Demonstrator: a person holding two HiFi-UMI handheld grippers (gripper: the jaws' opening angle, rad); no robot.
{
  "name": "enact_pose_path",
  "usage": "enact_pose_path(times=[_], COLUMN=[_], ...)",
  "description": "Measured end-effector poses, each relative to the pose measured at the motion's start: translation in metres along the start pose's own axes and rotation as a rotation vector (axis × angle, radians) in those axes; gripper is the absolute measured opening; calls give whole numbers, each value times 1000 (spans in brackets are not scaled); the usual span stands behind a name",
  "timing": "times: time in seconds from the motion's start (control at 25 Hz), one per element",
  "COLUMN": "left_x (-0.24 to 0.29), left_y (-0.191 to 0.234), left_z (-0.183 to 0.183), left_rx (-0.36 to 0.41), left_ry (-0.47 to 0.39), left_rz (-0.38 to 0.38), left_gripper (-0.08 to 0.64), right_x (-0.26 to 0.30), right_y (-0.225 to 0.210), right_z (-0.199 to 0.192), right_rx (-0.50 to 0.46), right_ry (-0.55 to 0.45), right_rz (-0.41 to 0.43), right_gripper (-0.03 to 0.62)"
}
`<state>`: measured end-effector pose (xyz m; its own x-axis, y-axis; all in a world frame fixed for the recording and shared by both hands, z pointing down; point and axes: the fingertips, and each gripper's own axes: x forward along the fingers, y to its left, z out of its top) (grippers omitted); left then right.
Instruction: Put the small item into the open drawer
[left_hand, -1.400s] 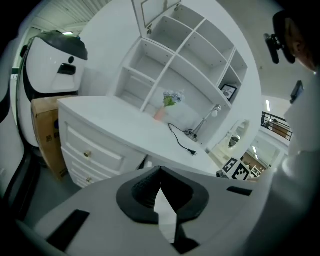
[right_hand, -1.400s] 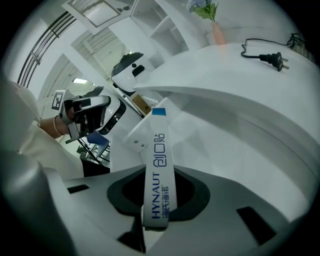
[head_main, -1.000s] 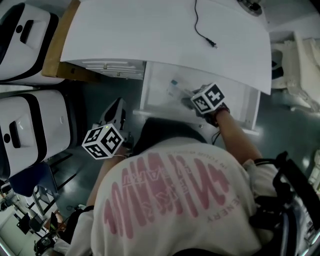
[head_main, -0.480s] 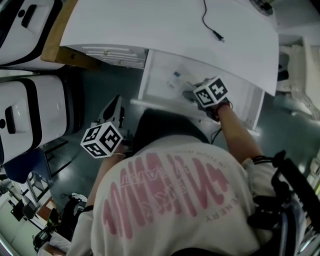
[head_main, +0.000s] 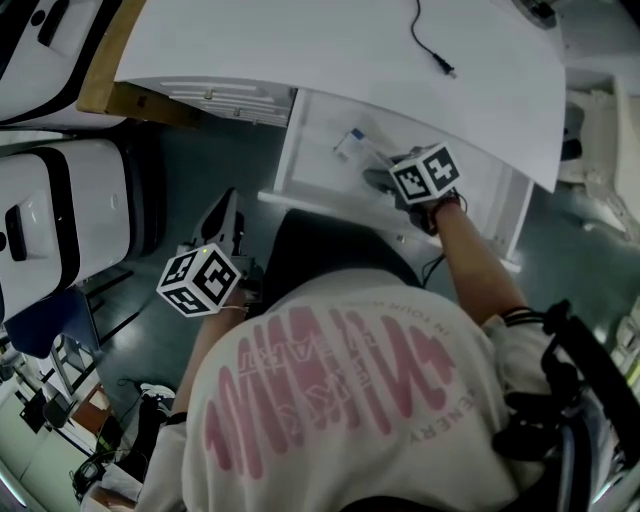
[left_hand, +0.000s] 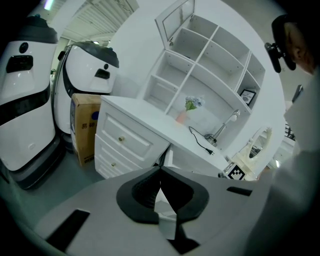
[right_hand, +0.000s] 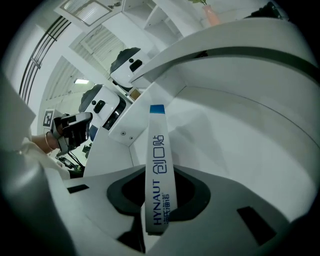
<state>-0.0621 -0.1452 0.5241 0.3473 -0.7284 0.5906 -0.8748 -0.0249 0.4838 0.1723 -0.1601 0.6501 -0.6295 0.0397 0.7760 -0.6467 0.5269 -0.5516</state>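
The small item is a flat white box (right_hand: 159, 180) with a blue end and blue print. My right gripper (right_hand: 158, 174) is shut on it, and the box sticks out beyond the jaws. In the head view the right gripper (head_main: 378, 172) reaches into the open white drawer (head_main: 300, 165) under the desk top, with the box (head_main: 350, 145) over the drawer's left part. The drawer's inner wall (right_hand: 117, 145) and floor fill the right gripper view. My left gripper (head_main: 228, 212) hangs left of the drawer, above the floor. Its jaws (left_hand: 161, 169) meet at the tips with nothing between them.
The white desk top (head_main: 330, 50) overhangs the drawer and carries a black cable with a plug (head_main: 440, 62). Large white machines (head_main: 60, 200) stand at the left. A chest of drawers (left_hand: 125, 142), a cardboard box (left_hand: 84, 127) and a shelf unit (left_hand: 210, 65) stand ahead of the left gripper.
The left gripper has drifted a little and sunk slightly. The right gripper keeps the box inside the drawer opening and has hardly moved.
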Motion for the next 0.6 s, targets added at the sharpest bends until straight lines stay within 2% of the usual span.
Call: enact_pose_path(times=[0.4, 0.6], left_x=[-5, -7], left_y=[21, 24], left_z=[10, 12], left_rx=[-18, -16], left_ry=[-32, -38], left_rz=[37, 39], left_gripper=[29, 29], right_x=[8, 9], right_y=[-4, -10], right_z=[2, 4], right_rx=[18, 30], right_ry=[-26, -35], right_rz=[-7, -30], right_gripper=[101, 137])
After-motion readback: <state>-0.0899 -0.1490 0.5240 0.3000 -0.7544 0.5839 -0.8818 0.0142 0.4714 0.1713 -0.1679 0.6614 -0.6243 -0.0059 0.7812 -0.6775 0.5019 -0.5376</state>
